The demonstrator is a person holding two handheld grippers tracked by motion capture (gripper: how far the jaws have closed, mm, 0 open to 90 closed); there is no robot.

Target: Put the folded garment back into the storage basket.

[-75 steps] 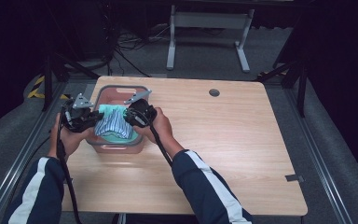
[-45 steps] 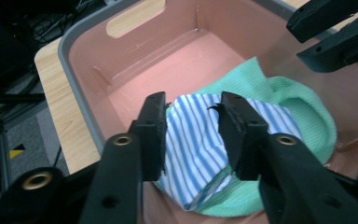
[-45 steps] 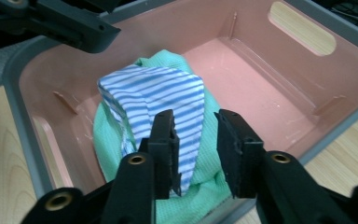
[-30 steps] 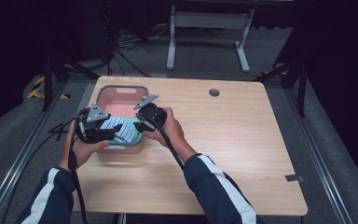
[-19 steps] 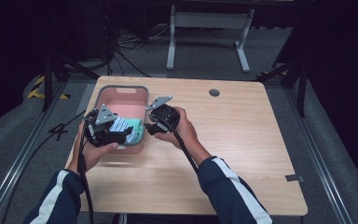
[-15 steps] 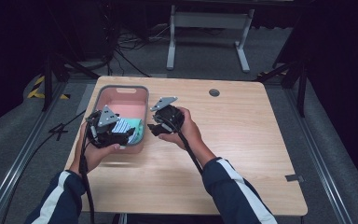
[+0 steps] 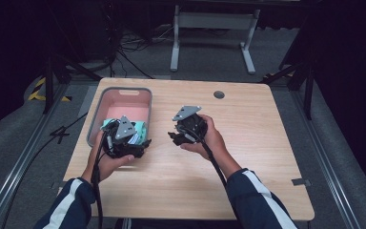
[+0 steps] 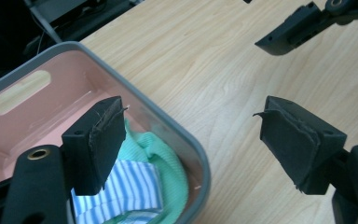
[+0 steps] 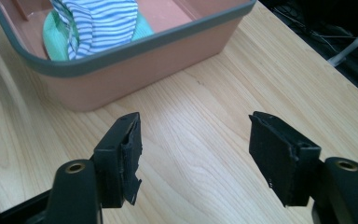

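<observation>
A pink tub with a grey rim [image 7: 126,89] stands at the table's left. In its near end lie a folded mint-green cloth [image 8: 163,158] and a blue-and-white striped cloth [image 9: 102,18]. My left gripper [image 7: 140,143] hovers over the tub's near right corner, open, with the rim [image 8: 186,135] below its jaws and nothing between them. My right gripper [image 7: 174,138] is out over bare wood to the right of the tub [image 9: 144,46], open and empty, pointing at the tub's side. The jaws of both have just been opening. The right gripper's jaw [image 8: 293,28] shows beyond the left one.
The wooden table [image 7: 257,157] stretches bare to the right and front. A round cable hole [image 7: 218,94] sits near its far edge. A grey metal stand [image 7: 214,21] and cables are on the dark floor behind.
Both grippers have drawn away from the cloths in the tub. The left came toward the near corner, the right went right, out over the table. Their jaws stand wider; the cloths stay in the tub.
</observation>
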